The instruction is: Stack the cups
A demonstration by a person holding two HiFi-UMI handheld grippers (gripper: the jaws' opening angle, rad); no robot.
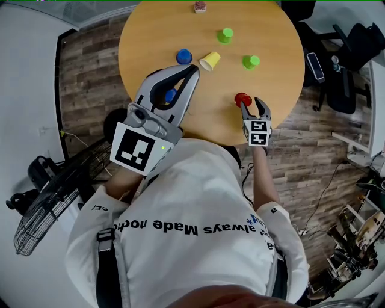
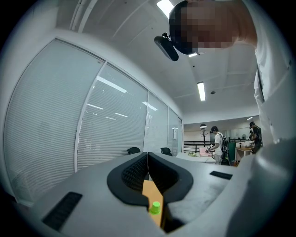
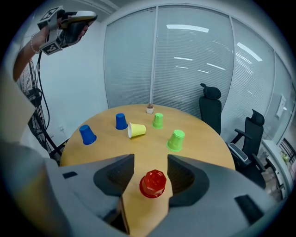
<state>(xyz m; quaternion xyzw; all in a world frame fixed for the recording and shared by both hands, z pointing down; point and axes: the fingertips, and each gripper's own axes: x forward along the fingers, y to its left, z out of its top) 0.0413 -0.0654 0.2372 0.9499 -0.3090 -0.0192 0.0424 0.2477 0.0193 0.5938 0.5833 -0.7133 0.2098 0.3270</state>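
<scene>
Several cups are on the round wooden table. A red cup stands upside down near the front edge, between the jaws of my right gripper, which is open; the pads do not touch it. Two blue cups and two green cups are also upside down. A yellow cup lies on its side. My left gripper is held high and level, its tips together with nothing in them.
A small pot sits at the table's far edge. Black office chairs stand to the right of the table. A floor fan stands at the left. Glass walls with blinds surround the room.
</scene>
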